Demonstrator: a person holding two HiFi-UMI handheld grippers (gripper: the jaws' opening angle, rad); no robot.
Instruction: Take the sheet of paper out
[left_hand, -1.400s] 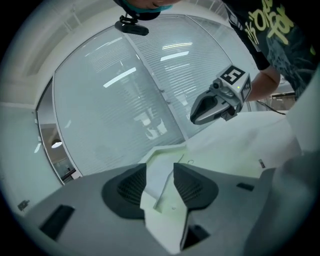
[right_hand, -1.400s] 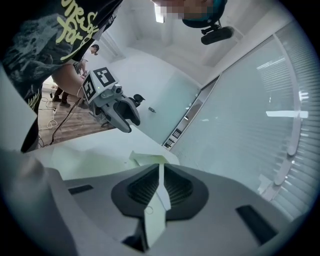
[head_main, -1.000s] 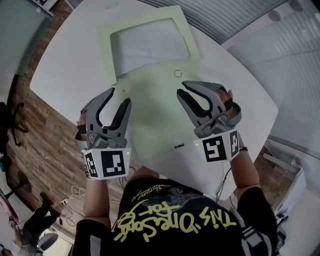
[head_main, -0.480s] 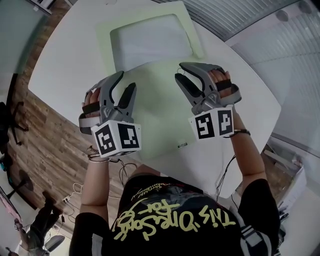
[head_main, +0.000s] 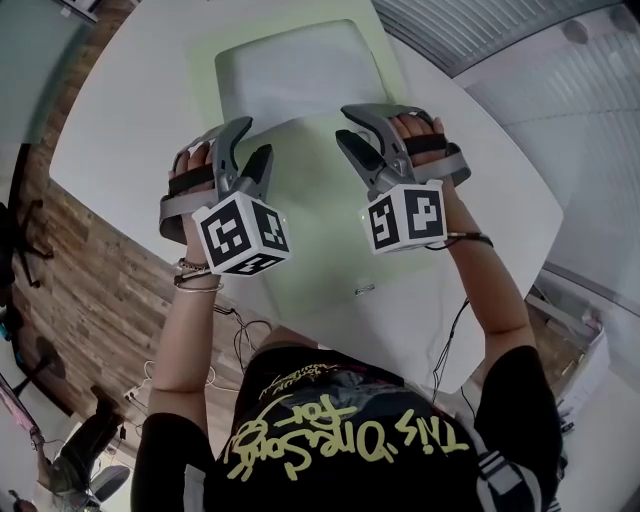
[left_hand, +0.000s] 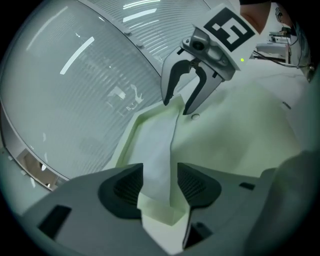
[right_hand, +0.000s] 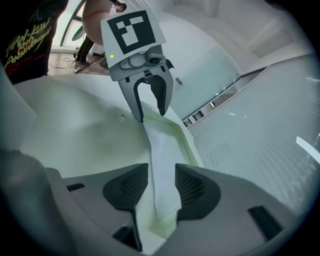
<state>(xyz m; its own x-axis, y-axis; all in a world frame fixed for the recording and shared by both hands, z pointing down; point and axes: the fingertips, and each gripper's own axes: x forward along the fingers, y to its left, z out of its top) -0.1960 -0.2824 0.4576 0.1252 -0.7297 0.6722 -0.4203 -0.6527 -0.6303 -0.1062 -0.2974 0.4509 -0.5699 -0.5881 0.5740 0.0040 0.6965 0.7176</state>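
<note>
— Where is the sheet of paper (head_main: 295, 80)?
— In the pale green folder (head_main: 310, 240) on the white counter (head_main: 130, 110). Only its far part shows; the folder's front covers the rest.
— The left gripper (head_main: 253, 140)?
— At the sheet's near left corner. Its fingers are spread and have just been opening. The sheet runs between them, unpinched.
— The right gripper (head_main: 347, 125)?
— At the near right corner, fingers likewise spread and just opening, with the sheet loose between them. I cannot tell whether the tips touch the folder.
</note>
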